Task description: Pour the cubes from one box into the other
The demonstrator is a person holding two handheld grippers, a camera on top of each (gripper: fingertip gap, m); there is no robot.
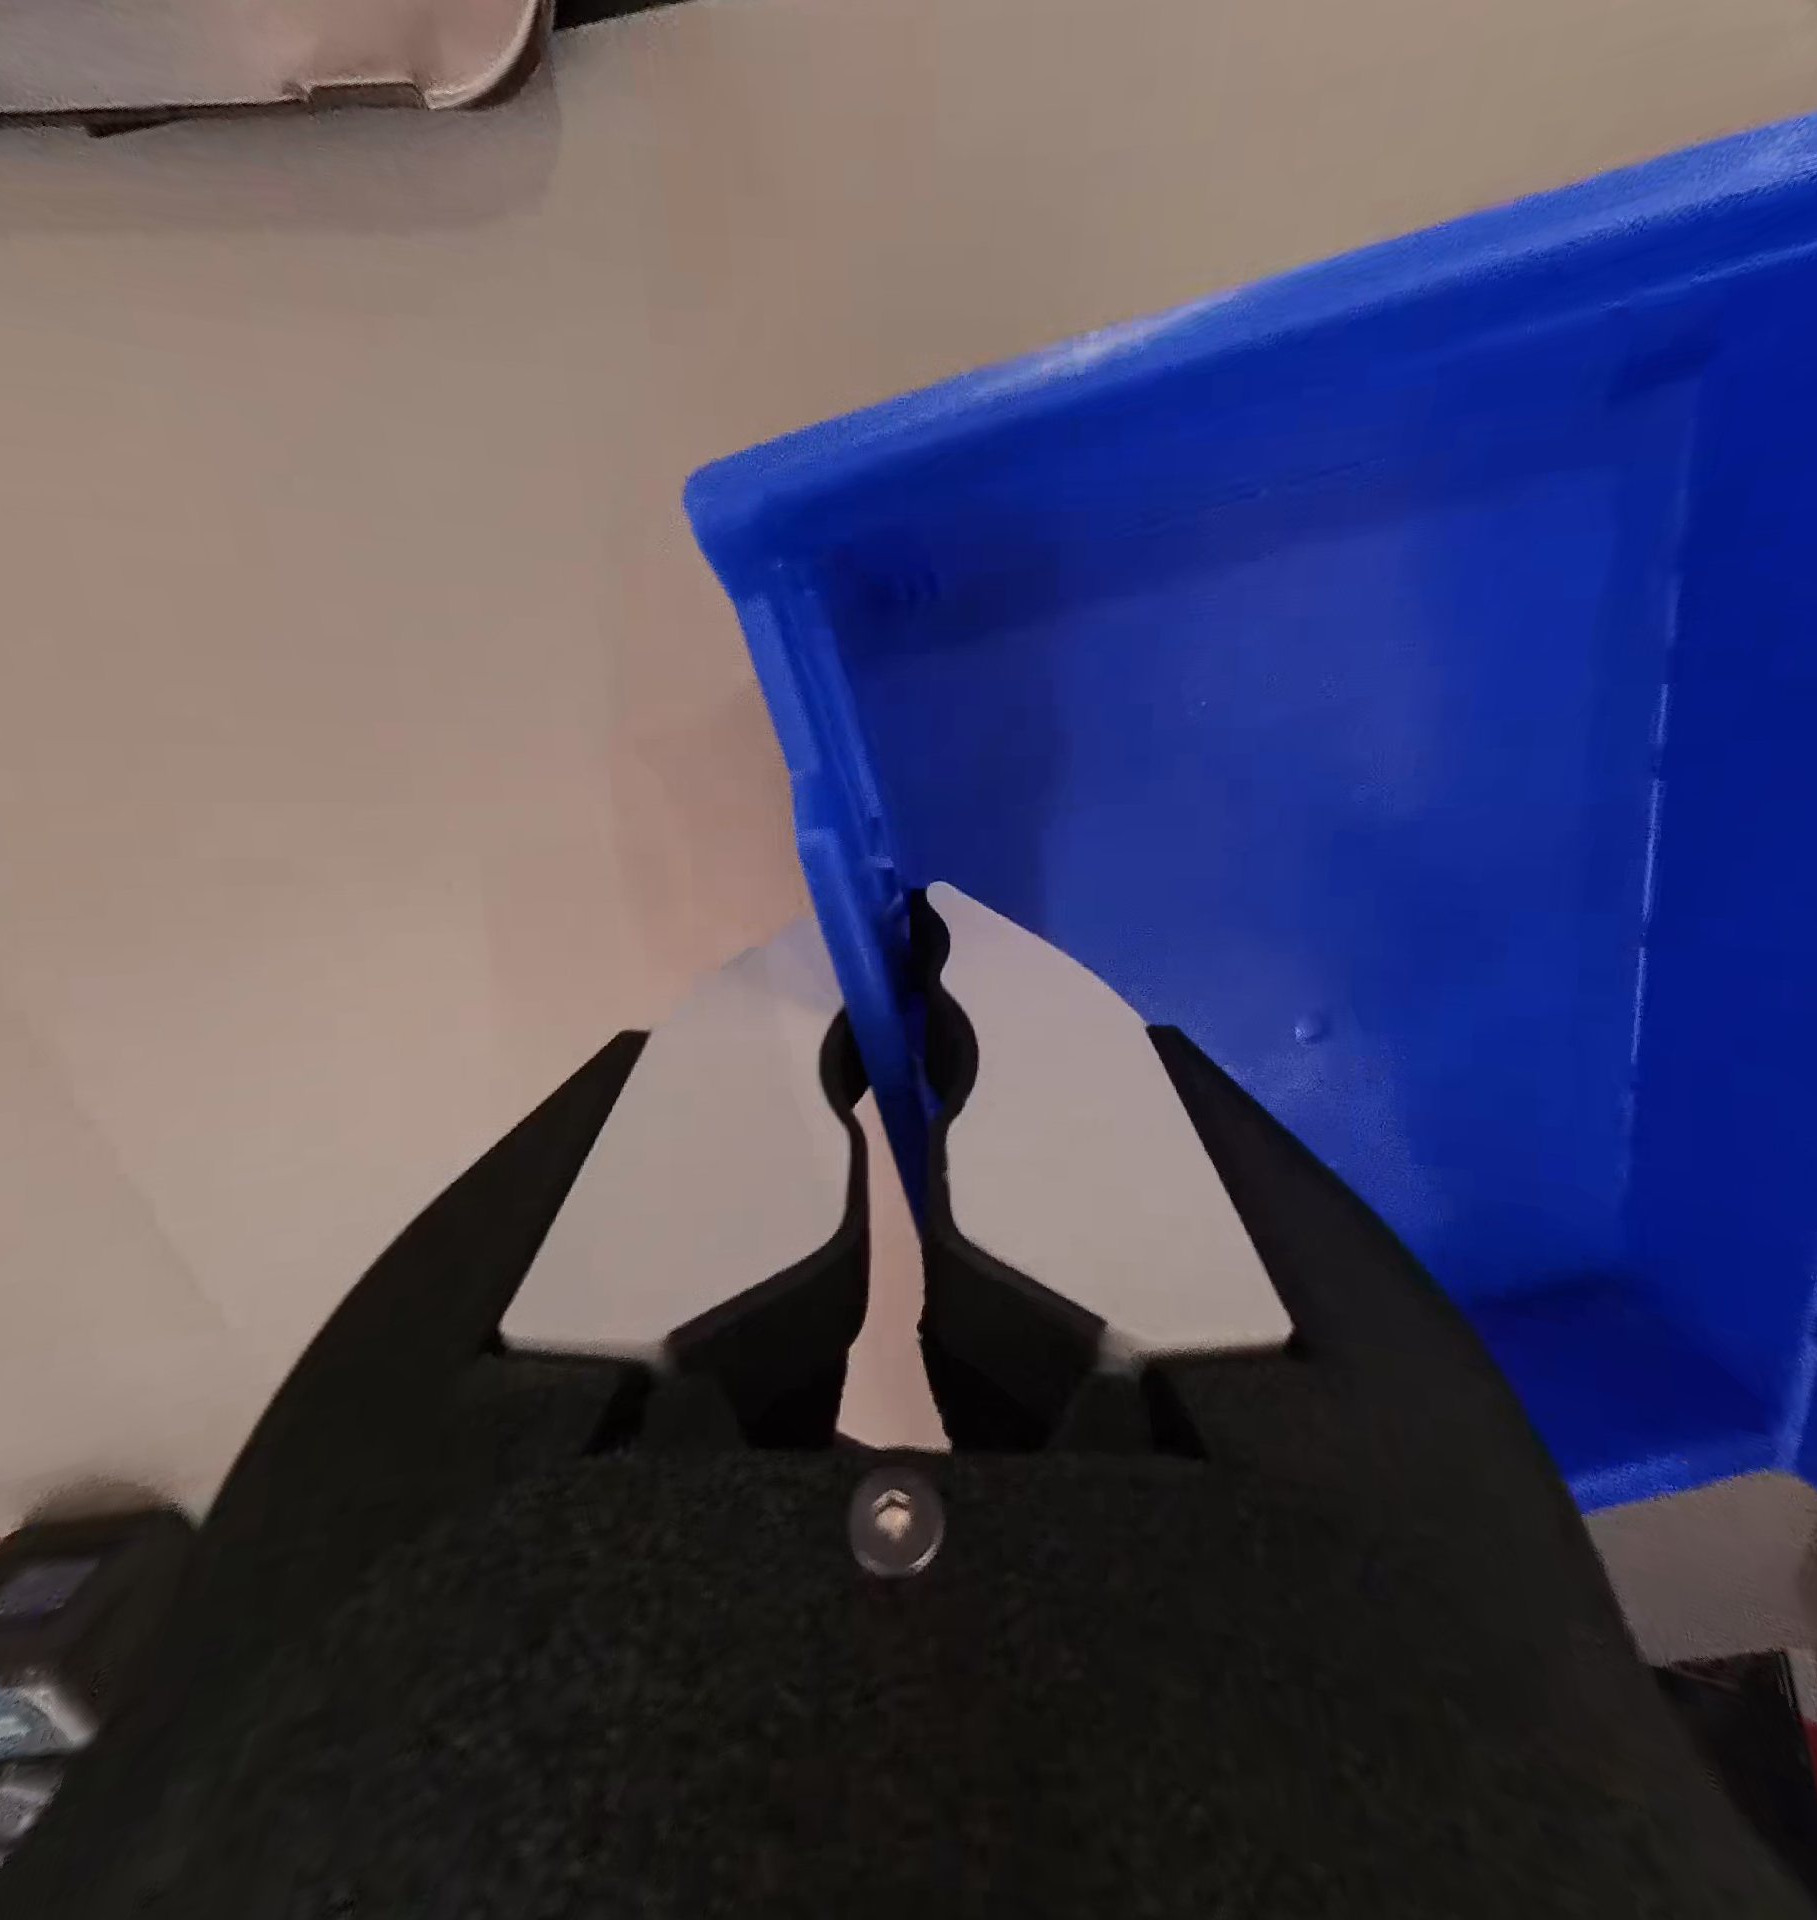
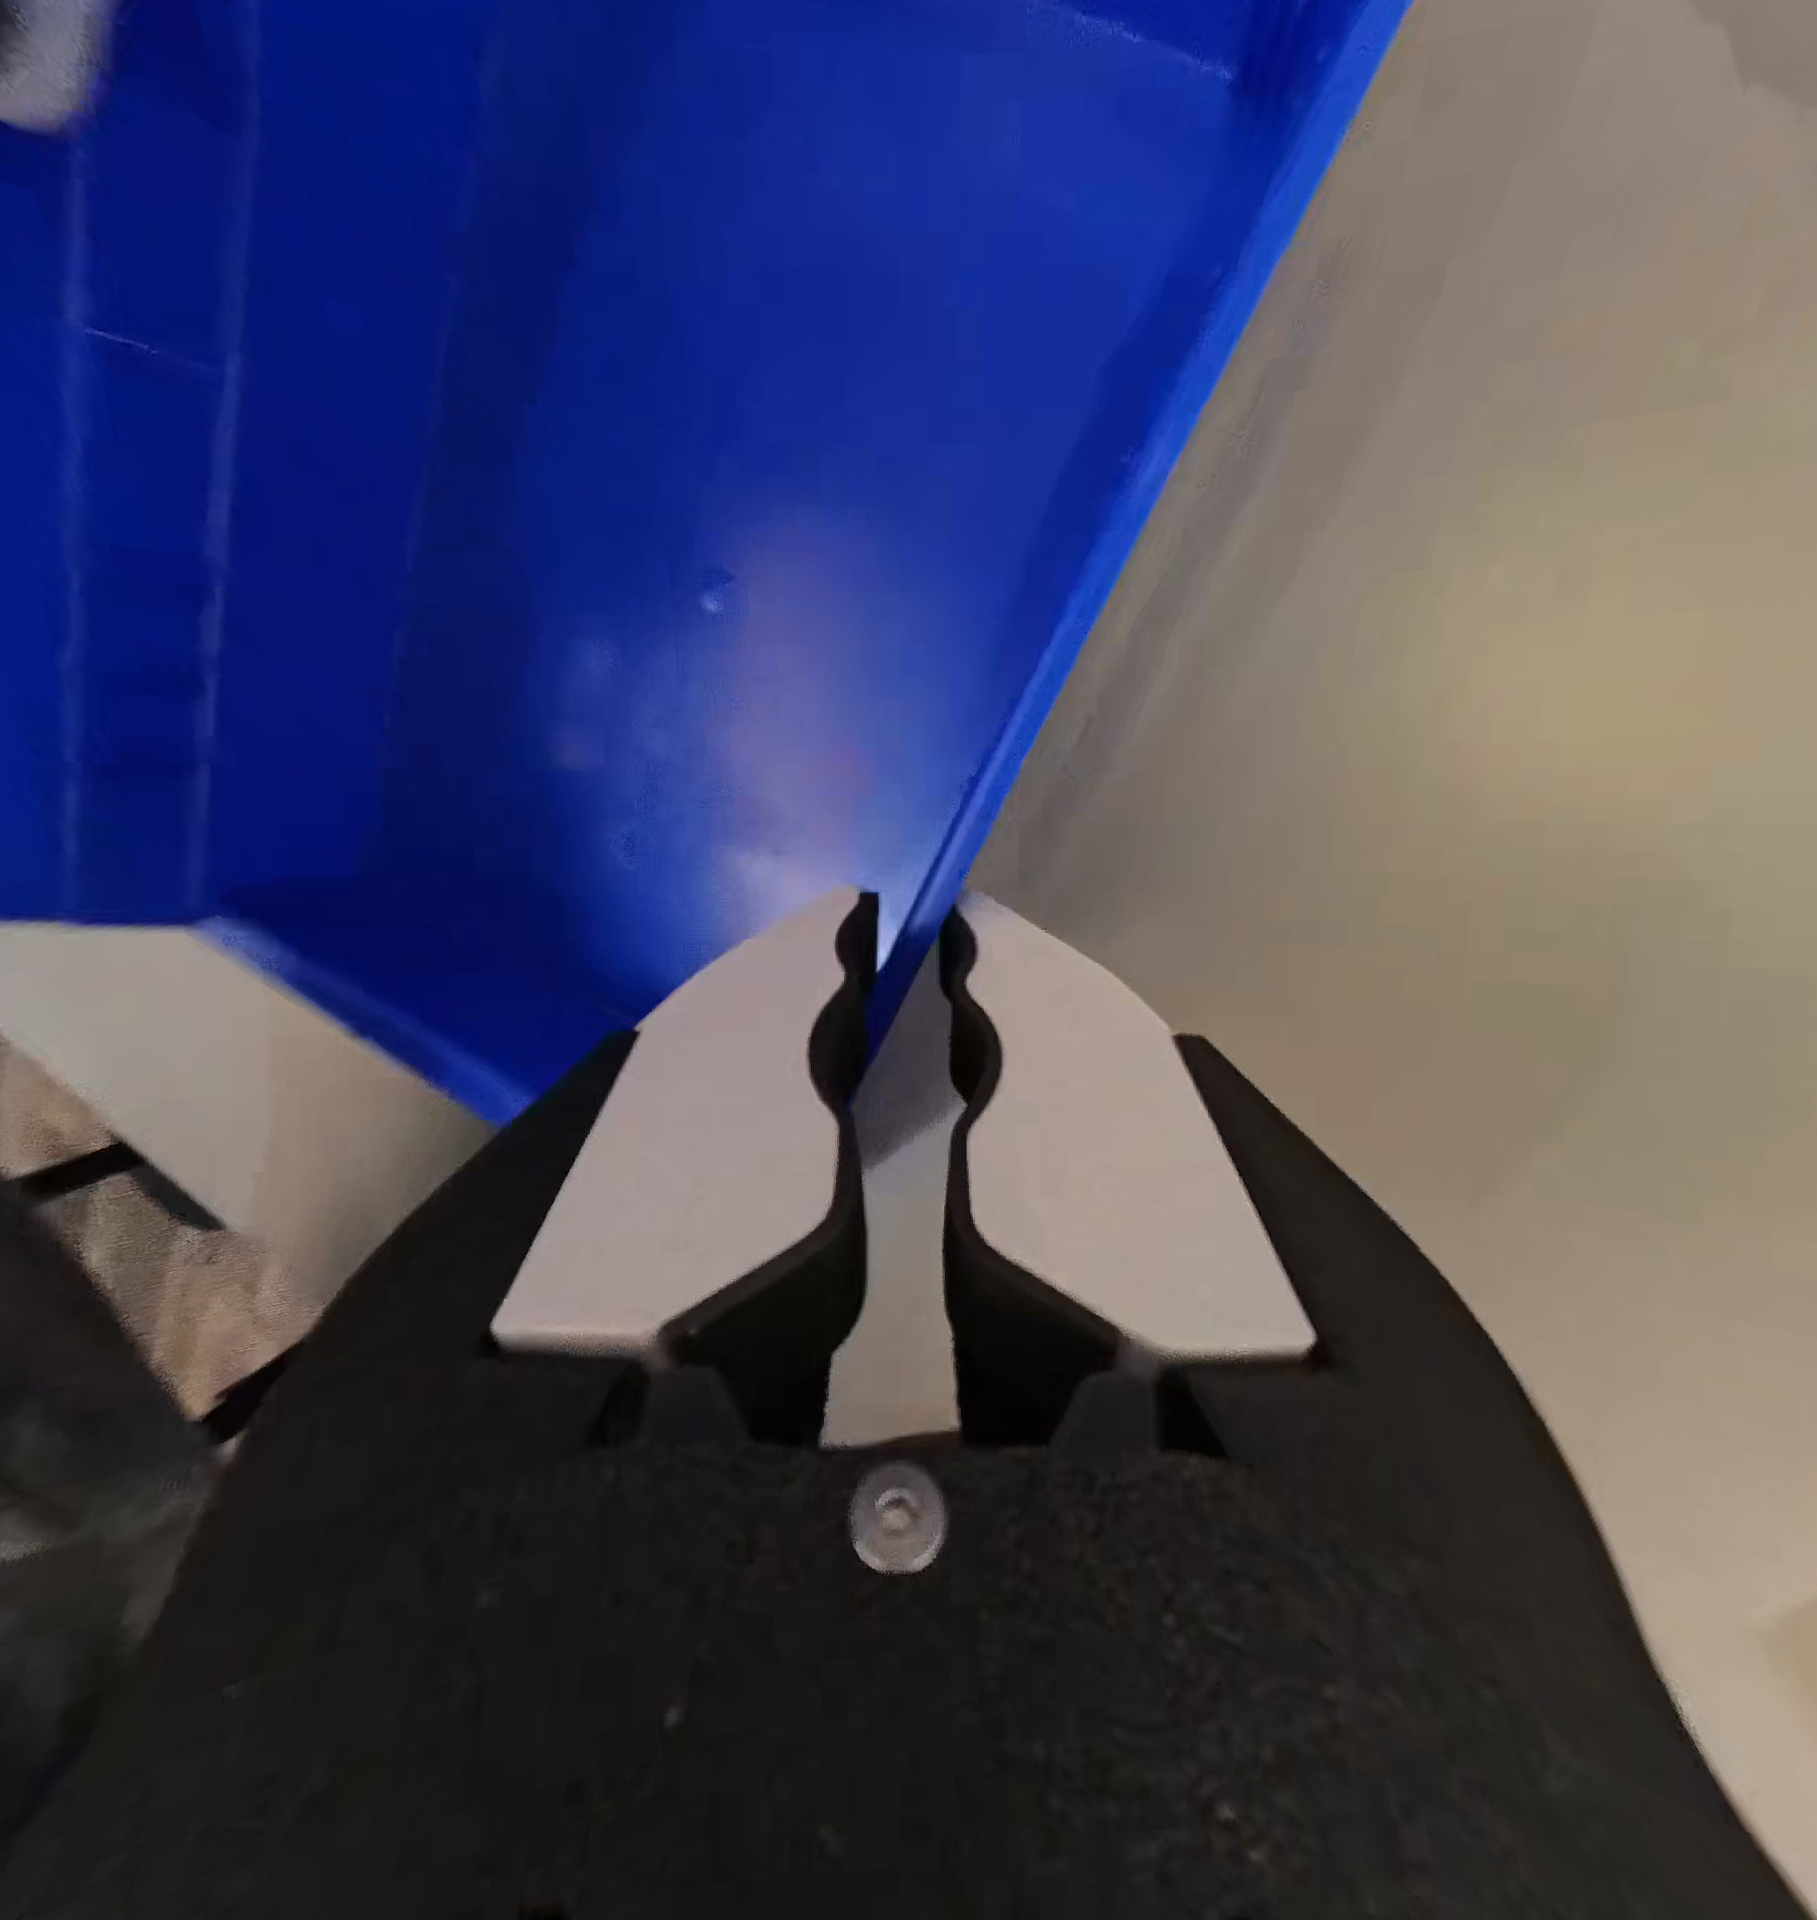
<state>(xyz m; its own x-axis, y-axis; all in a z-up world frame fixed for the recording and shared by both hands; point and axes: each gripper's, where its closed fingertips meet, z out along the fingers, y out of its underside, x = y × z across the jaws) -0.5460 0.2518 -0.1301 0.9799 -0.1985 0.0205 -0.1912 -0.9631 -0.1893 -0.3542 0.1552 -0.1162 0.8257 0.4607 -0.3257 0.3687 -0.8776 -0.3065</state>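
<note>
Over the beige table (image 1: 260, 623) nothing blocks the tilted blue box (image 1: 1299, 779) — left gripper (image 1: 899, 997) and right gripper (image 2: 909, 966) each clamp a side wall.

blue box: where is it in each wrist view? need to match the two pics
Left wrist view: blue box fills the right half, tilted, inside empty as far as visible; left gripper is clamped on its left wall.
Right wrist view: blue box fills the upper left; right gripper is clamped on its right wall.
Shared landmark: the box's blue interior, over the beige table.

Beige table (image 1: 291, 644), pale folded item (image 1: 260, 62) at far edge
</note>
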